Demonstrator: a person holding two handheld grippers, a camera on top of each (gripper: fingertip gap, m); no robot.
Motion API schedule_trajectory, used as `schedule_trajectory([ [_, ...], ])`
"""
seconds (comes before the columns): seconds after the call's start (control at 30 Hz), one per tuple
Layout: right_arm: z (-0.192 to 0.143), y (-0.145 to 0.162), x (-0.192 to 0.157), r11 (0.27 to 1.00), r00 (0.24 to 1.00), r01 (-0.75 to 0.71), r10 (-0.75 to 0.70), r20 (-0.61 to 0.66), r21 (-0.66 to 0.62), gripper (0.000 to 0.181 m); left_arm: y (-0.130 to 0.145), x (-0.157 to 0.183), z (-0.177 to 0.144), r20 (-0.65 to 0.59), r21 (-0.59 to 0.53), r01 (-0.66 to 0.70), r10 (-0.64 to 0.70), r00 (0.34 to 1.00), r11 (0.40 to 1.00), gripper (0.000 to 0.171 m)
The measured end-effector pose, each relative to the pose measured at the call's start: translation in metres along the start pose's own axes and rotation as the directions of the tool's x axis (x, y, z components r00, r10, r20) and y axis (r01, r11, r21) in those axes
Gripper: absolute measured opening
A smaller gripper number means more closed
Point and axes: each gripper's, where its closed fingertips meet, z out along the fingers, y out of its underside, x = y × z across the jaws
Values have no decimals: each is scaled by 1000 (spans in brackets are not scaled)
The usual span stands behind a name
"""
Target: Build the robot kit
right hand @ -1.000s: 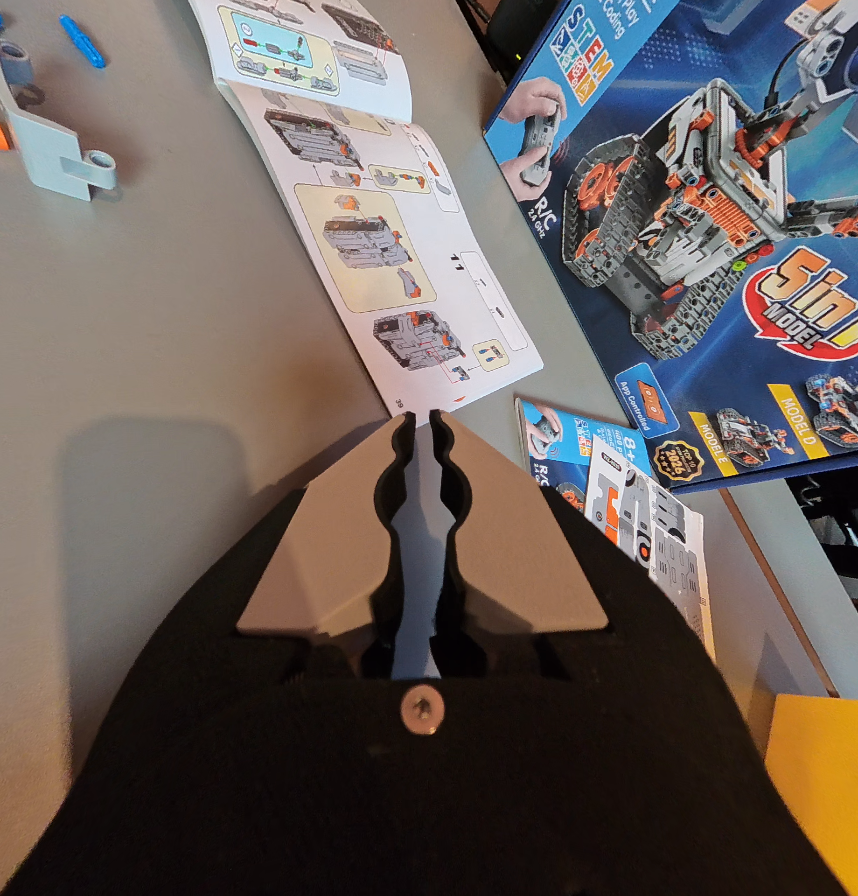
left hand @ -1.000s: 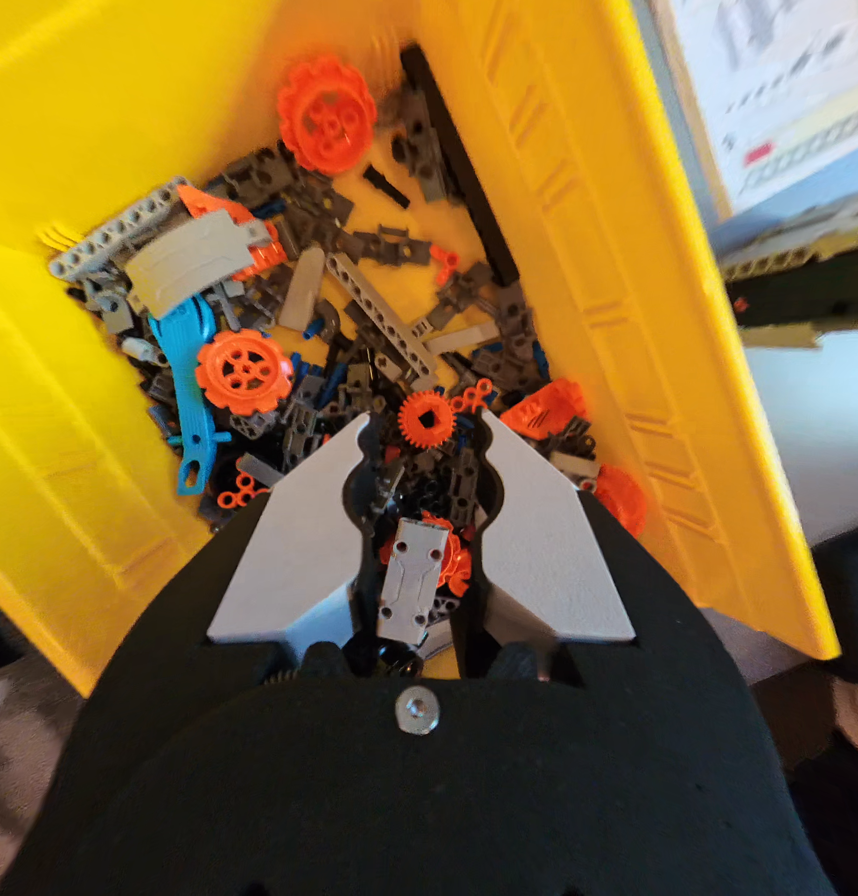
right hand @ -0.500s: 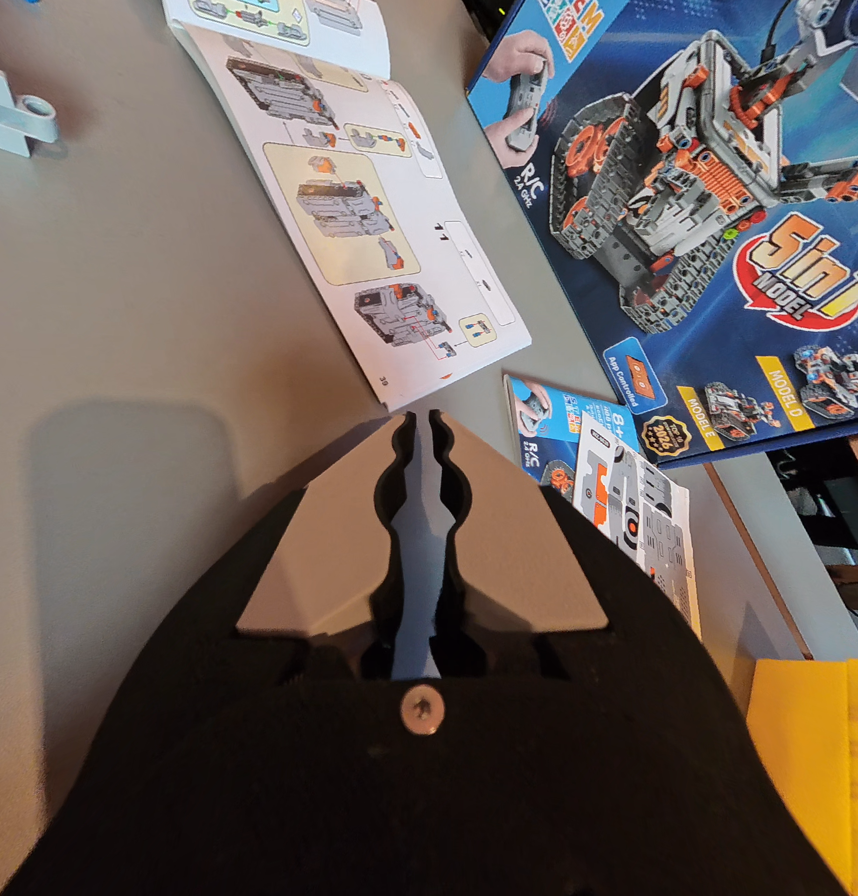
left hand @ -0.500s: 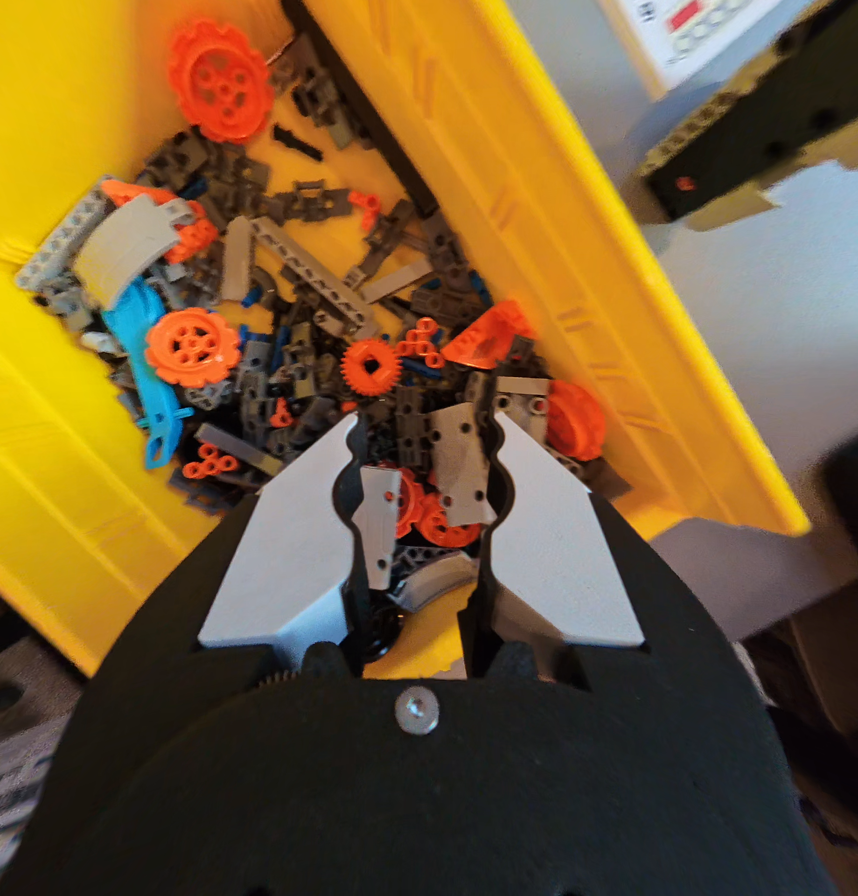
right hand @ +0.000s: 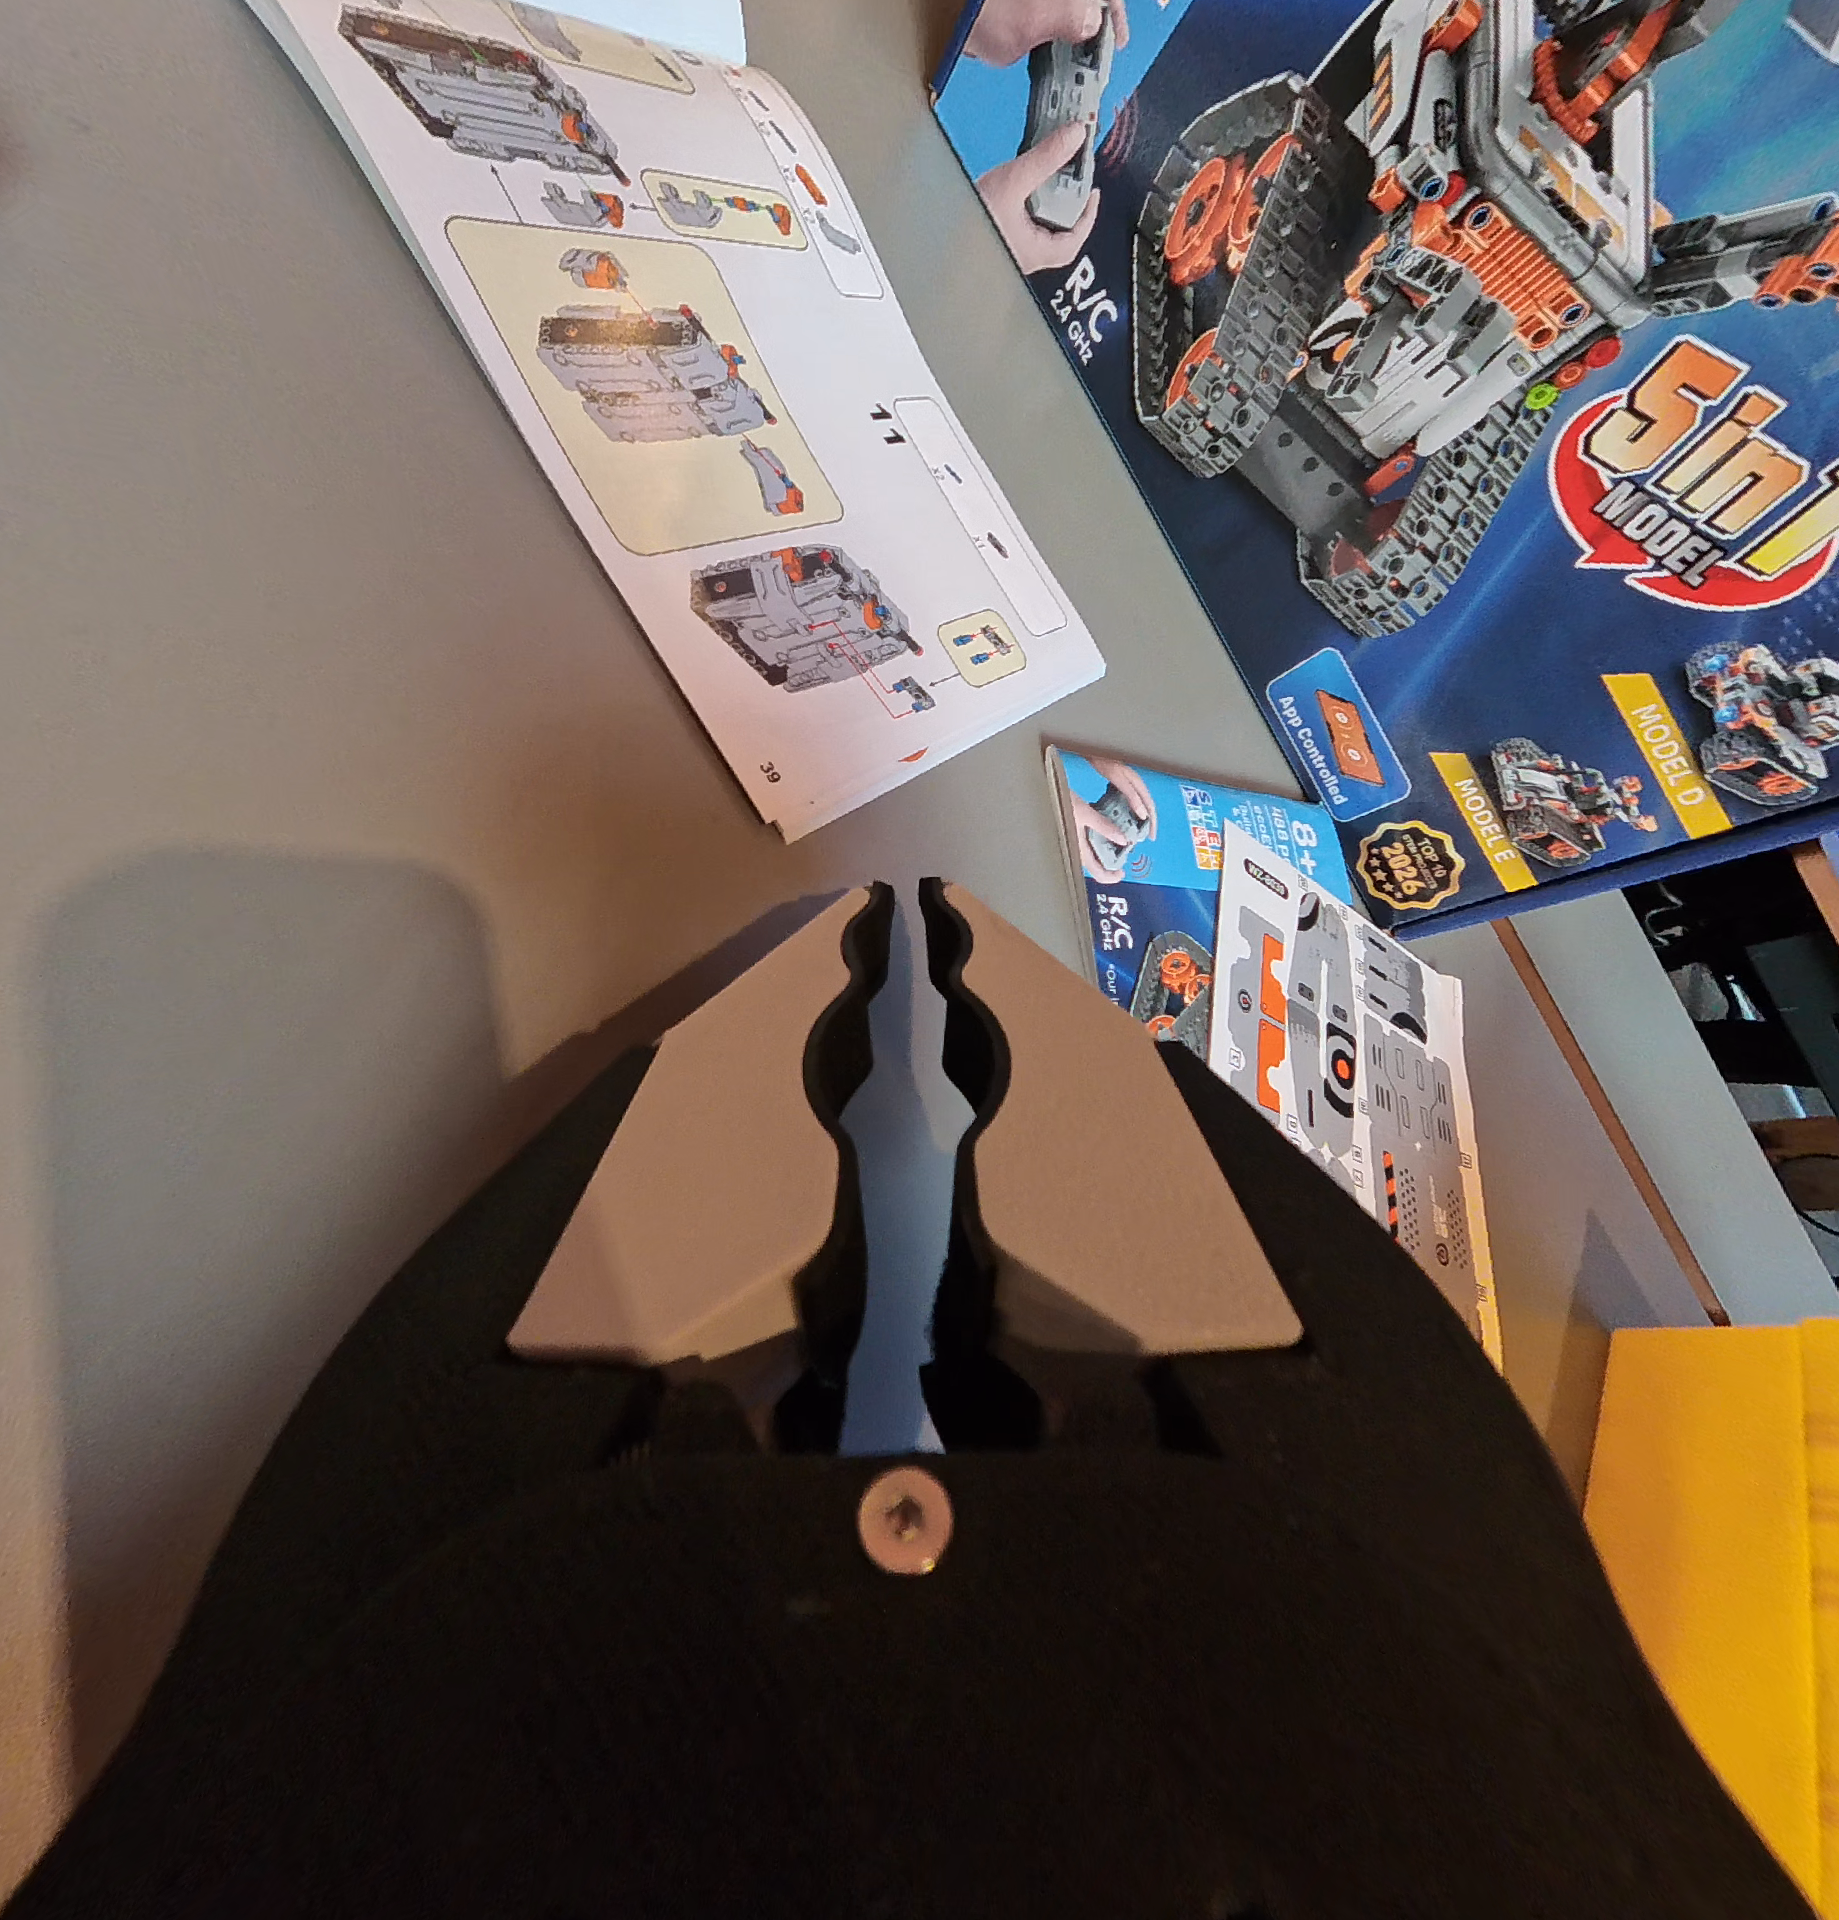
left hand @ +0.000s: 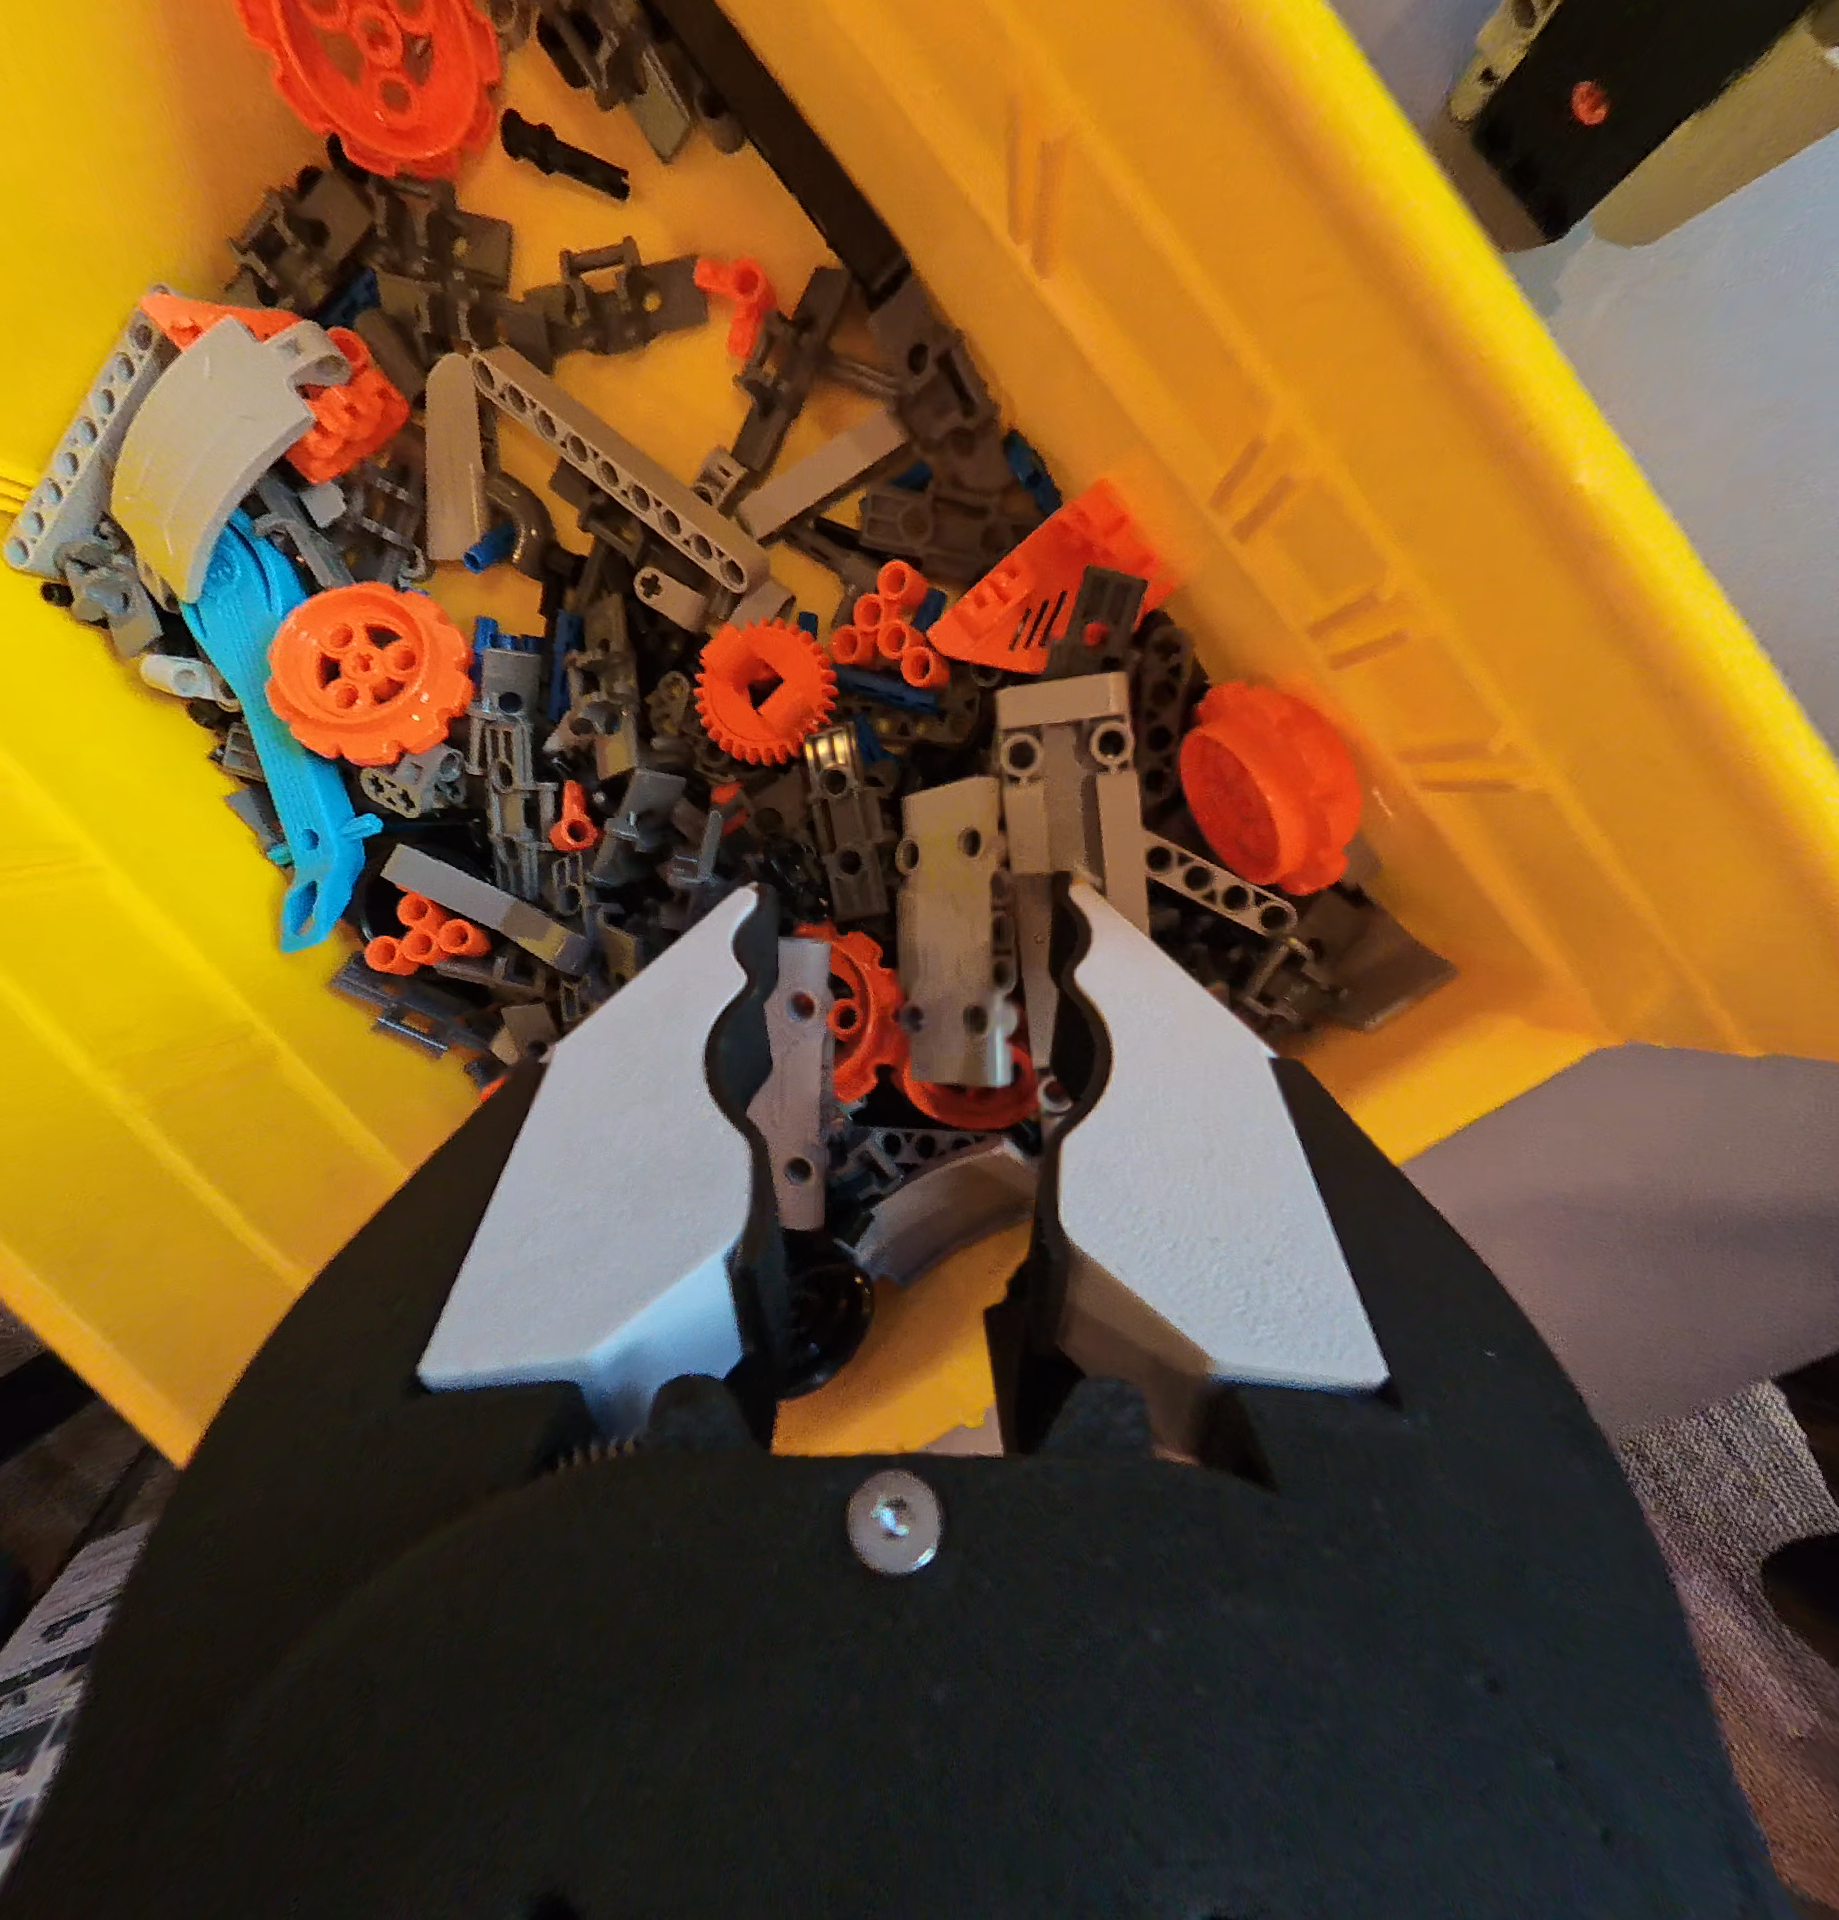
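My left gripper (left hand: 913, 904) is open and empty, low over a pile of small building parts in a yellow bin (left hand: 1206, 364). Between its fingers lie a light grey panel piece with holes (left hand: 951, 935) and a narrow grey piece (left hand: 799, 1049) against the left finger, on top of orange wheels. An orange gear (left hand: 764, 691) lies just beyond the tips. My right gripper (right hand: 904, 888) is shut on nothing, above a grey table (right hand: 219, 623), pointing at the near corner of an open instruction booklet (right hand: 842, 416).
The bin also holds an orange wheel (left hand: 369, 670), a blue tool (left hand: 260, 665), an orange round cap (left hand: 1268, 784) and grey beams. On the table lie a blue kit box (right hand: 1517, 416) and a small leaflet (right hand: 1341, 1060). The bin's corner (right hand: 1746, 1558) shows at lower right. There is about 55 cm between the tips of the two grippers. To reach the orange gear (left hand: 764, 691) in a straight line is about 4 cm for my left fingers, about 55 cm for my right.
My left gripper has moved toward the near right part of the bin and opened a little wider. My right gripper has drifted along the table; the grey part at top left has left its view.
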Motion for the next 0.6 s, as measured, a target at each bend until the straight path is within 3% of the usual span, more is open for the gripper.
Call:
schedule_trajectory([
  [0.13,1,2,0,1000,1000,7,-7,-4,-10,5,-8,-9,8,-29,24,58,-57,998,998,45],
  [0.2,1,2,0,1000,1000,5,-5,-3,-11,4,-13,-15,9,-41,50,77,-75,996,996,19],
  [0.37,1,4,0,1000,1000,1,-1,-1,-12,4,-25,-24,5,-157,85,192,-177,972,978,13],
  [0.5,1,4,0,1000,1000,5,-5,5,-13,3,-45,-51,-4,-133,154,246,-227,965,957,13],
  [0.6,2,4,-1,1000,1000,9,-8,6,-14,3,-59,-81,-3,-23,179,240,-240,970,954,13],
])
